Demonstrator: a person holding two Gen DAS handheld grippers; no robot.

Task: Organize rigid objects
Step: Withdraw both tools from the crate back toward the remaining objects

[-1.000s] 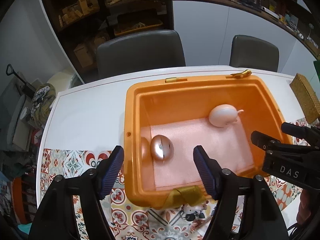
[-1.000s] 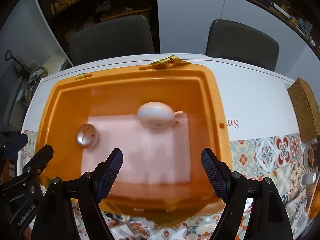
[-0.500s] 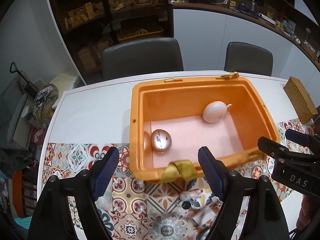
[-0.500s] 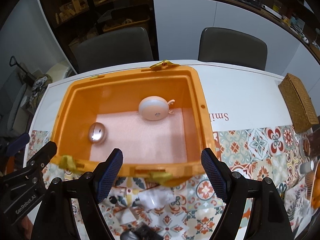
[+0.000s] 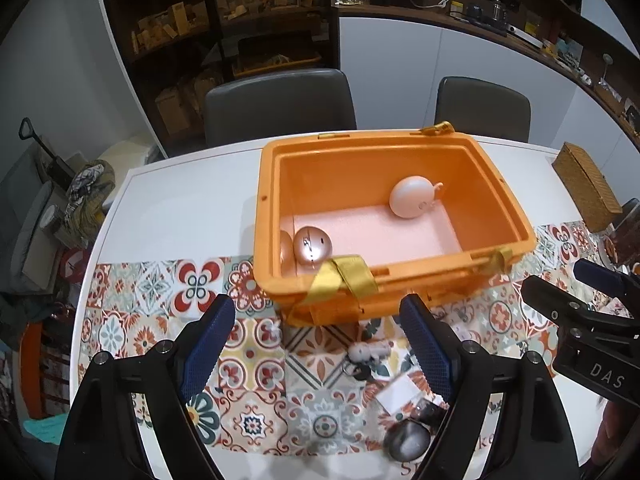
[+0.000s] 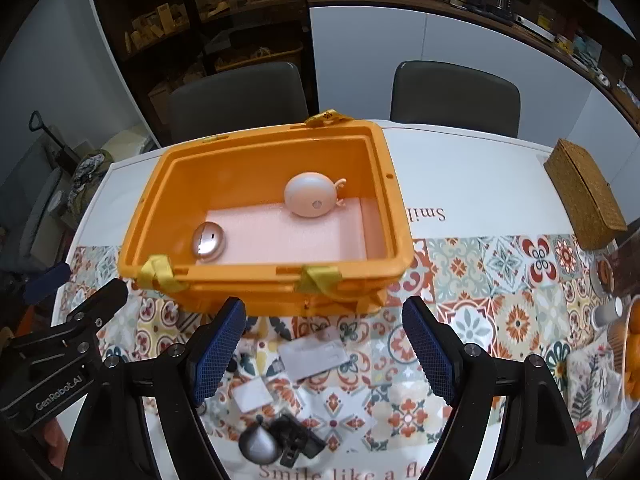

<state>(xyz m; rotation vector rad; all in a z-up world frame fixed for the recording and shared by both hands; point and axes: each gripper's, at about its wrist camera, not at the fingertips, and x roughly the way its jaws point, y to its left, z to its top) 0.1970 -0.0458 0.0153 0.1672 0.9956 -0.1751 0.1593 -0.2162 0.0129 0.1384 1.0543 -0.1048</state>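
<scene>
A rectangular orange plastic bin (image 5: 508, 196) with yellow ribbon ties on its rim stands open on the white tabletop (image 5: 180, 200), towards the far edge, its near wall resting on a patterned tile-print runner (image 5: 160, 288) that crosses the tabletop from side to side. A pale pink foam sheet (image 6: 280, 236) lines the bin's floor. On it, a glossy rose-gold egg-shaped object (image 5: 312, 247) lies in the near left corner, close against the left wall, and a pale pink rounded object with small stubby prongs (image 5: 412, 197) sits towards the far right, well apart from the first. On the runner in front of the bin lie more small things: a small whitish figure-like trinket (image 5: 368, 350), flat white cards or packets (image 6: 316, 356), a dark clip-like piece (image 6: 296, 440) and a grey metallic rounded object (image 6: 258, 446) near the tabletop's near edge. The left gripper (image 5: 316, 344) hangs above the runner just in front of the bin; its blue-padded jaws have just been opening and stand apart with nothing between them. The right gripper (image 6: 324, 348) is beside it, its jaws also wide apart and empty. A woven wicker box (image 6: 584, 196) rests at the tabletop's right edge.
</scene>
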